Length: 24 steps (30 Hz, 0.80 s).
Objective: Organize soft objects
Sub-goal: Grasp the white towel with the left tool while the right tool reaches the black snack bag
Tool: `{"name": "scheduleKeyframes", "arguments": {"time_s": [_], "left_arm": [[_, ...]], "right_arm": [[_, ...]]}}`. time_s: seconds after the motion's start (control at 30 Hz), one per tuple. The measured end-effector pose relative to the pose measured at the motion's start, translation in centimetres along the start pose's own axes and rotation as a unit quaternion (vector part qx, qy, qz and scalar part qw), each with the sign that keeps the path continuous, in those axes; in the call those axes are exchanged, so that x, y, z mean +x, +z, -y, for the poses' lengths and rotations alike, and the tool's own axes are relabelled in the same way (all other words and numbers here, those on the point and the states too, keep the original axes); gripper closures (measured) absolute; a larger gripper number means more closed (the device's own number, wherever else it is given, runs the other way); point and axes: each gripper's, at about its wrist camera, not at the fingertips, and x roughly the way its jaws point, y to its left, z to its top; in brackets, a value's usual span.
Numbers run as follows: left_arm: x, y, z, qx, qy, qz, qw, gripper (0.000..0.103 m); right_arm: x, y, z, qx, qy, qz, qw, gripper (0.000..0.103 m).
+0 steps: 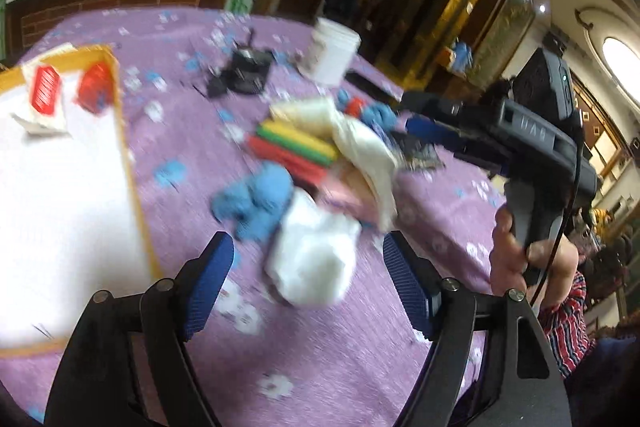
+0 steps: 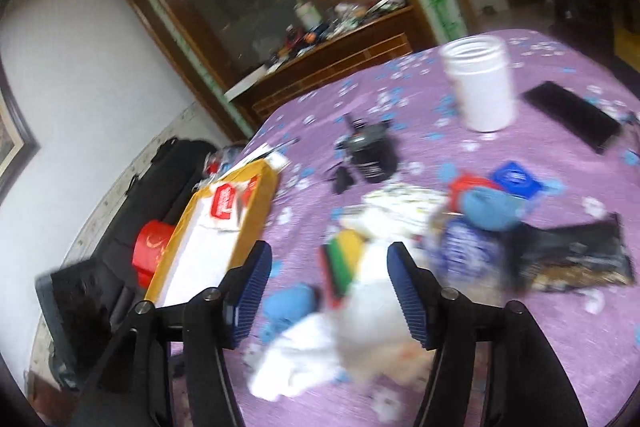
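My left hand-held gripper (image 1: 308, 275): jaws wide, nothing clamped, white cloth (image 1: 316, 267) just ahead between fingers. My right hand-held gripper (image 2: 330, 291): jaws apart, empty. Soft-item pile on purple surface (image 1: 320, 367), beside yellow-rimmed tray (image 1: 132, 163).

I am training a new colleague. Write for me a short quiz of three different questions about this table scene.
1. True or false: the left gripper holds the white cloth.
2. Which colour is the tablecloth? A green B purple C grey
3. Fill in: the white jar stands ____, its mouth without a lid.

Key: 1 false, its pads stand apart from the cloth; 2 B; 3 upright.
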Motion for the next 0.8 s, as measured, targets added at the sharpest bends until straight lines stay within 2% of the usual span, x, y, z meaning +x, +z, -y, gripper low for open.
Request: {"name": "scheduleKeyframes", "arguments": {"time_s": [0.1,0.2,0.27,0.33,0.37,0.4,0.43,0.53,0.67,0.8], "left_arm": [[1.2,-0.5,1.6,0.020,-0.002,-0.020,0.9996,0.026],[3.0,-0.7,2.6,0.037,0.041,-0.036,0.9978,0.026],[3.8,-1.0,2.8,0.038,0.056,-0.039,0.9969,0.027],[4.6,-1.1,2.8,0.040,0.062,-0.042,0.9964,0.044],[5.0,-1.2,2.8,0.040,0.065,-0.044,0.9961,0.060],[5.4,-1.2,2.5,0.033,0.072,-0.047,0.9957,0.069],[5.5,-1.2,2.2,0.027,0.075,-0.044,0.9959,0.071],[4.6,-0.9,1.8,0.014,0.054,-0.020,0.9982,0.083],[2.6,-0.5,2.7,0.030,0.015,0.027,0.9991,0.083],[2.6,-0.3,3.5,0.046,-0.008,0.042,0.9980,0.083]], "right_arm": [[-1.0,-0.5,1.8,0.021,0.002,0.008,1.000,0.038],[-1.0,-0.7,2.9,0.031,-0.001,0.006,0.999,0.037],[-0.9,-0.9,3.5,0.037,0.001,0.003,0.999,0.037],[-0.9,-1.1,3.8,0.039,-0.002,0.005,0.999,0.037],[-1.1,-1.1,4.1,0.042,-0.002,0.008,0.999,0.037],[-1.4,-1.1,4.5,0.047,-0.003,0.013,0.999,0.037],[-1.6,-1.1,5.0,0.053,-0.005,0.017,0.998,0.037],[-2.5,-0.5,6.4,0.070,-0.017,0.028,0.997,0.036],[-3.7,1.0,9.1,0.092,-0.068,0.037,0.993,0.028],[-3.3,2.5,12.1,0.106,-0.114,0.036,0.987,0.026]]}}
